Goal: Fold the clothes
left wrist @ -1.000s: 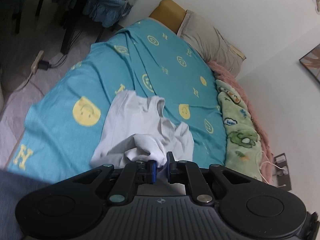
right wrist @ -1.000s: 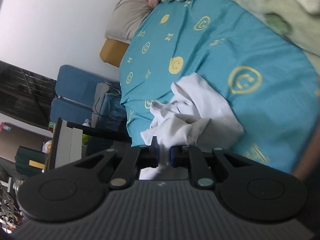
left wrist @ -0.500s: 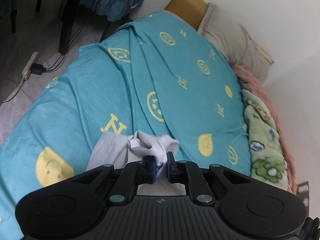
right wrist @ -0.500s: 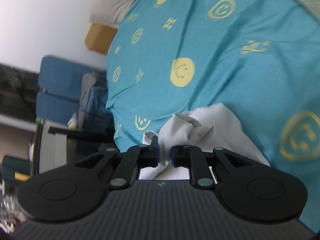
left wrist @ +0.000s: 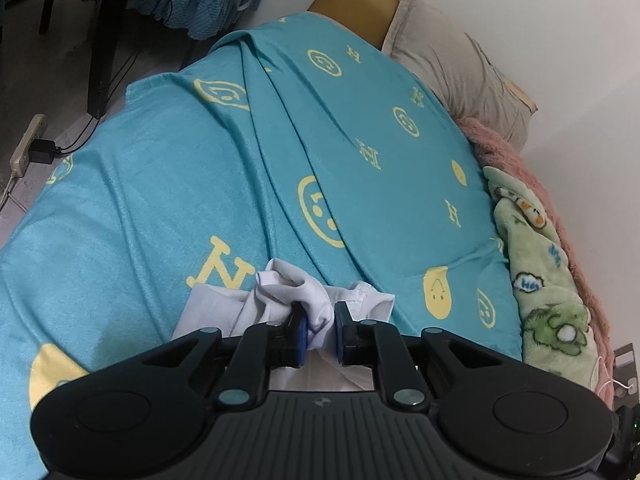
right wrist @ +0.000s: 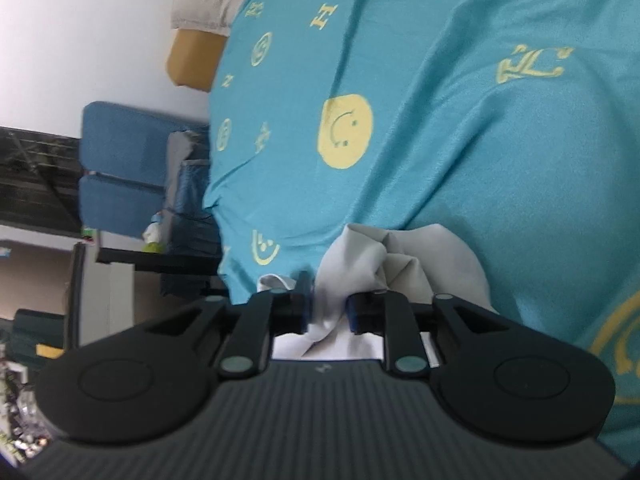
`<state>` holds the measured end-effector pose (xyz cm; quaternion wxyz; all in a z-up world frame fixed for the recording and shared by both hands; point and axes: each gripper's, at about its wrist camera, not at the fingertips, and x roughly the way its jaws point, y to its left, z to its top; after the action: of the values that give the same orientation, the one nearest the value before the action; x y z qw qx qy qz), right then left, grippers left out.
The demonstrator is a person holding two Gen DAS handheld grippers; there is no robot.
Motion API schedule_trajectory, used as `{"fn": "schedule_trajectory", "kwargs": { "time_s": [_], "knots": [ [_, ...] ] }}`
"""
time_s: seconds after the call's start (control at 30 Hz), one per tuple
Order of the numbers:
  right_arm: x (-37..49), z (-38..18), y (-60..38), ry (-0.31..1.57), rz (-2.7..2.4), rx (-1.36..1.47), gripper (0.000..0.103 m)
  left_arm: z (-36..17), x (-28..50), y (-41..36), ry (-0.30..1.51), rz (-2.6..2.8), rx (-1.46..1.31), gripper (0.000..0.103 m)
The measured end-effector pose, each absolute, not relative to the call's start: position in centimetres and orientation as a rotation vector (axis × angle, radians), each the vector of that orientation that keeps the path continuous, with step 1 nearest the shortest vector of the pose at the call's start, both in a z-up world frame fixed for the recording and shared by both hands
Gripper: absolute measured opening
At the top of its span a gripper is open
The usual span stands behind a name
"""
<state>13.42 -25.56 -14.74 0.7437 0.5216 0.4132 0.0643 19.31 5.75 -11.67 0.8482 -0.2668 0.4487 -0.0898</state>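
A soft white garment (left wrist: 280, 300), thin and limp, lies bunched in rounded folds on a bed covered by a smooth teal sheet (left wrist: 160, 184) printed with yellow smiley faces and serif letters. The sheet runs in long diagonal creases toward the head of the bed.

The left tool (left wrist: 319, 330) has its black fingers, tipped with blue pads (left wrist: 302, 334), pressed onto a wad of the white cloth; the fabric bulges up just past the tips and spreads flat to either side beneath the tool body. The right tool (right wrist: 329, 308) likewise pinches a gathered ridge of the same garment (right wrist: 380, 264), whose crumpled grey-white folds rise just beyond its fingertips and drape to the right over the sheet (right wrist: 480, 140).

At the head of the bed sit a beige ribbed pillow (left wrist: 460, 68) and a mustard cushion (left wrist: 352, 0) behind it. Along the wall-side edge lie a fuzzy pink blanket (left wrist: 500, 148) and a plush pale green blanket (left wrist: 540, 280) with cartoon prints. Off the opposite edge, on the floor, a power strip (left wrist: 26, 148) holds a black plug and cables, near a dark furniture leg (left wrist: 100, 60).
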Motion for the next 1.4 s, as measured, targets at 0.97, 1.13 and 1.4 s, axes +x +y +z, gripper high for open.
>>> {"fn": "schedule_trajectory", "kwargs": {
  "time_s": [0.97,1.13,1.4],
  "knots": [
    [13.2,-13.2,-18.9,0.785,0.134,0.360,0.022,-12.8,14.9,0.6,0.853,-0.302,-0.105,0.078],
    [9.6,-10.5,-18.7,0.785,0.118,0.315,0.025,-11.0,11.0,0.6,0.793,-0.269,-0.049,0.078],
    [3.8,-8.4,-18.5,0.774,0.105,0.308,0.027,-9.8,4.5,-0.1,0.825,-0.269,-0.015,0.078]
  ]
}}
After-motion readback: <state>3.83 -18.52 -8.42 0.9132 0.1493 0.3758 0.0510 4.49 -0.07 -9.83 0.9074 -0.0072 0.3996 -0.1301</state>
